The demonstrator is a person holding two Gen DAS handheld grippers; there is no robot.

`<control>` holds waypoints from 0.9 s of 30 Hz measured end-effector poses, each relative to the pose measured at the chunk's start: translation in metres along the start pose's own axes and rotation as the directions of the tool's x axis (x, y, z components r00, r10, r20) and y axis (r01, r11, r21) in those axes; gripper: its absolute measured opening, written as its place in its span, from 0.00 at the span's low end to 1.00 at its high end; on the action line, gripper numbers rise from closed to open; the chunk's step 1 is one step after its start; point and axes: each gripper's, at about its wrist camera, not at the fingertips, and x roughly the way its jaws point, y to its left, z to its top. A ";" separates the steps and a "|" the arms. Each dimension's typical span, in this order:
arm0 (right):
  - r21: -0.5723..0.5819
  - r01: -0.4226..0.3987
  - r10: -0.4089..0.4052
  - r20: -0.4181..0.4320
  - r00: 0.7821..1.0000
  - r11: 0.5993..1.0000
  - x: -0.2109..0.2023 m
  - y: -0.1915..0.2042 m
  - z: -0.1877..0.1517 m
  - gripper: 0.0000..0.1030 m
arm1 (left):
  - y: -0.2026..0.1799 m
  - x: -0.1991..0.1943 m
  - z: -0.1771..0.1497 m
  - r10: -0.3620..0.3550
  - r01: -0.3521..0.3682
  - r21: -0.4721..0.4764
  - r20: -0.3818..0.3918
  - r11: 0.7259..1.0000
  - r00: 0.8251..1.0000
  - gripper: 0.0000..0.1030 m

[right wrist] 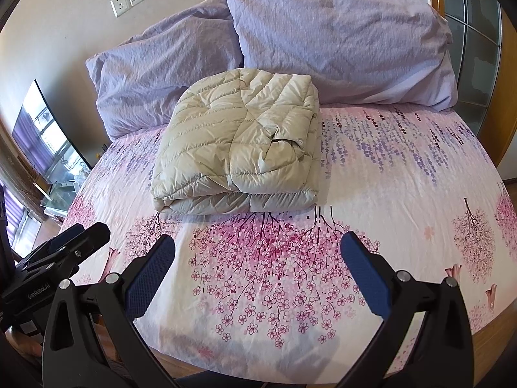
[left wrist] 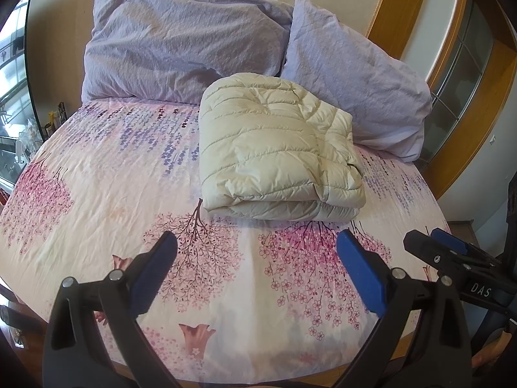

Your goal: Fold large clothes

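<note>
I hold my left gripper [left wrist: 257, 252] and my right gripper [right wrist: 258, 253] low over the near edge of the bed [left wrist: 97, 174], both with jaws spread wide and nothing between them. From the left wrist view the right gripper shows at about 3 o'clock, close beside my own; from the right wrist view the left one sits at about 9 o'clock.

The padded jacket [left wrist: 274, 148] lies at 12 o'clock from both grippers, well apart from them, as a thick squarish bundle on the flowered sheet. Its far edge rests against the two lilac pillows [left wrist: 181, 45]. The rounded fold faces me, with layers stacked under it, and on its right side a sleeve or hem bulges out a little, so I judge the folding nearly or fully done.

If any step is left, I think it is a tidy-up. To do that well I would keep both grippers wide, come in level from 6 o'clock, and press the puffy top flat, not pinch it, since trapped air in the quilting will likely spring the layers open. The loose bulge at 3 o'clock of the bundle I would tuck under with the right gripper while the left steadies the 9 o'clock edge. The shell looks slippery, so a shallow bite may slide off.
</note>
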 end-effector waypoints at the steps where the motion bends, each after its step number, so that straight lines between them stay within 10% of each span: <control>1: 0.001 0.001 -0.001 0.000 1.000 1.000 0.001 0.001 0.000 0.99 | 0.000 0.000 0.000 0.001 -0.001 -0.001 0.001 1.000 1.000 0.96; 27: 0.005 0.001 -0.001 -0.007 1.000 1.000 0.005 0.000 -0.001 0.99 | 0.002 0.008 0.000 0.003 -0.003 0.005 -0.013 1.000 1.000 0.96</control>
